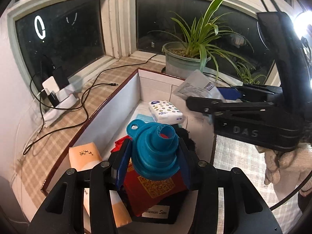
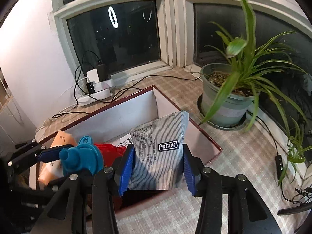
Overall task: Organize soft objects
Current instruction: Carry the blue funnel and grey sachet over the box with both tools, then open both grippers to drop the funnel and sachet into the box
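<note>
My left gripper point(image 1: 154, 156) is clamped on a teal collapsible funnel point(image 1: 156, 148), its blue pads pressed against the folded rings on either side, spout tilted up and away from me, hanging tab at the far left. My right gripper point(image 2: 159, 165) is clamped on a grey-striped tea sachet packet point(image 2: 159, 146), pinched low across its width so its long axis stands up from my fingers and leans toward the far corner of the box. Both loads hang over the open cardboard box point(image 1: 120, 101), which runs lengthwise away from me toward the window. Inside it I can see a star-printed tissue pack point(image 1: 165, 111) at the far end, an orange tissue pack point(image 1: 85, 156) against the left wall, a red packet point(image 1: 152, 191) and something dark and fuzzy I cannot identify. What matters next, I judge, is that the funnel sits over the crowded near end while the sachet is over the barer far-right part by the wall. The right hand therefore looks nearer to free floor; lowering it straight ahead should lay the packet flat beside the star-printed pack. The potted plant point(image 2: 228, 99) stands just beyond the box's right rim, so I should keep the sachet inside the wall.
</note>
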Tool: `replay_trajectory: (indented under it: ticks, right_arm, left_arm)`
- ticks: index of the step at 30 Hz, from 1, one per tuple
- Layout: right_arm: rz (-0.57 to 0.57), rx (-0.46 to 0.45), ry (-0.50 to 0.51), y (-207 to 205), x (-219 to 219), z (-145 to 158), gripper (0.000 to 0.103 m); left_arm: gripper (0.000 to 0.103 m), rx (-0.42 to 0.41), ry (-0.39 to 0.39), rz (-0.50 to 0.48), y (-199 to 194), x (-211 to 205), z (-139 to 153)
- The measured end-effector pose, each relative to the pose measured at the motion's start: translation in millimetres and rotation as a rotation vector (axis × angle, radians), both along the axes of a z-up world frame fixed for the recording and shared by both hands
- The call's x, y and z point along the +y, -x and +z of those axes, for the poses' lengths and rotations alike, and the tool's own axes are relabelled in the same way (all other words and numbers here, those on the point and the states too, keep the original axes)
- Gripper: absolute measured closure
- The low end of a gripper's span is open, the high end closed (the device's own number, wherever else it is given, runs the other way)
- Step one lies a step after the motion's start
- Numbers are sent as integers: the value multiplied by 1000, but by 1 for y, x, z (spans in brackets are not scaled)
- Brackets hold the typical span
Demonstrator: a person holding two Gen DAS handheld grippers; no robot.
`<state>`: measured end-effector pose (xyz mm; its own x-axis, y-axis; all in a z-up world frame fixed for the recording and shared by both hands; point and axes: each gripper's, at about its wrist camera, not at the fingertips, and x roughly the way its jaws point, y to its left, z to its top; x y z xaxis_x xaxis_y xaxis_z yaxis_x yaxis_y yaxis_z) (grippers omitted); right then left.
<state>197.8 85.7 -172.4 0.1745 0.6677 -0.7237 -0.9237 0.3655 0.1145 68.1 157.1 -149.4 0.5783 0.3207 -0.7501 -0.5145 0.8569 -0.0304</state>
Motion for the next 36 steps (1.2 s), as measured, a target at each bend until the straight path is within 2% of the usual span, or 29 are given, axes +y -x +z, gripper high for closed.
replay_trajectory:
  ticks: [1,4,7,8,10,12,17,36]
  right_arm:
    - [2,-1,3,1,2,-1,59]
    - [8,6,9,2,7,-3,46]
    - [2,6,8,2,8,-2,37]
    - [-2,6,7,1,8,-2,37]
    - [-9,6,3,0,7,0,36]
    - [-14,13,-4,-1,5,1,35]
    - [-13,25,-20,-1,1,4,26]
    - [-43,14,-55,19,-37,25,25]
  left_arm:
    - [57,2,-4,1,0,0,0]
    - [52,1,4,2,0,2,-1]
    - [52,4,9,0,1,2,-1]
    - [51,3,9,1,1,3,-1]
    - [42,2,14,-1,1,3,-1]
    - [40,3,13,0,1,2,-1]
    - [40,-5,23,16,4,3,2]
    - [40,-66,35,23,30,-9,25]
